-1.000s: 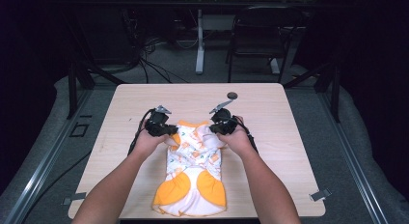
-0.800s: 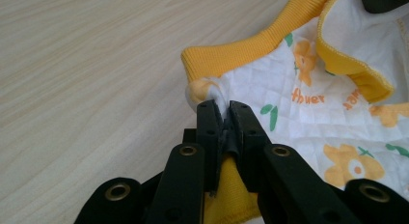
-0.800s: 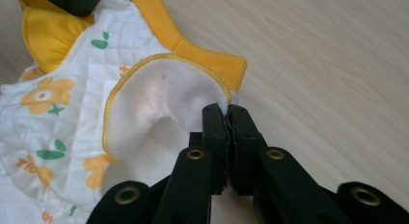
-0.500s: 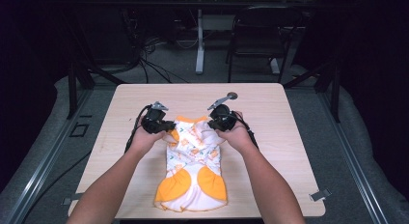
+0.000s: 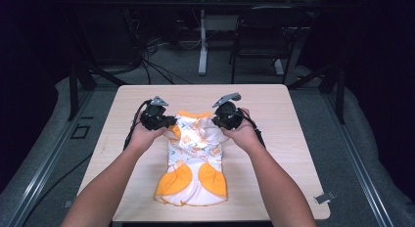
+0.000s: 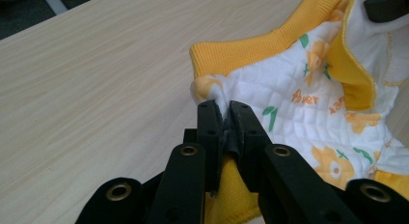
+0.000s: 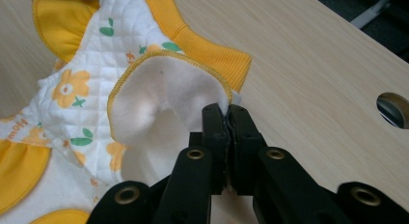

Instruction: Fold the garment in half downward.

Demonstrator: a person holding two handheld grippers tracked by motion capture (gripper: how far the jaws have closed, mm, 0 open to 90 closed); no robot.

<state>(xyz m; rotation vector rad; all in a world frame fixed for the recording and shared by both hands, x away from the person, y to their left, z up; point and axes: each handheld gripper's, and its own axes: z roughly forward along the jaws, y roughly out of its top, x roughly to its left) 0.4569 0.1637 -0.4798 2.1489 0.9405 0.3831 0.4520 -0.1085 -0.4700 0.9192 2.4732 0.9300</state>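
A small quilted white garment with orange trim and flower prints lies on the pale wooden table, its far end raised. My left gripper is shut on the garment's left top corner; in the left gripper view the gripper pinches the fabric just below the orange ribbed collar. My right gripper is shut on the right top corner; in the right gripper view the gripper clamps the edge of a white flap of the garment. The lower half with orange patches still rests on the table.
A round cable hole is cut into the table beyond the garment. Past the far table edge stand a chair, a table leg and loose cables on the grey floor.
Both grippers have risen, lifting the garment's top edge off the table. The top part now hangs stretched between them.
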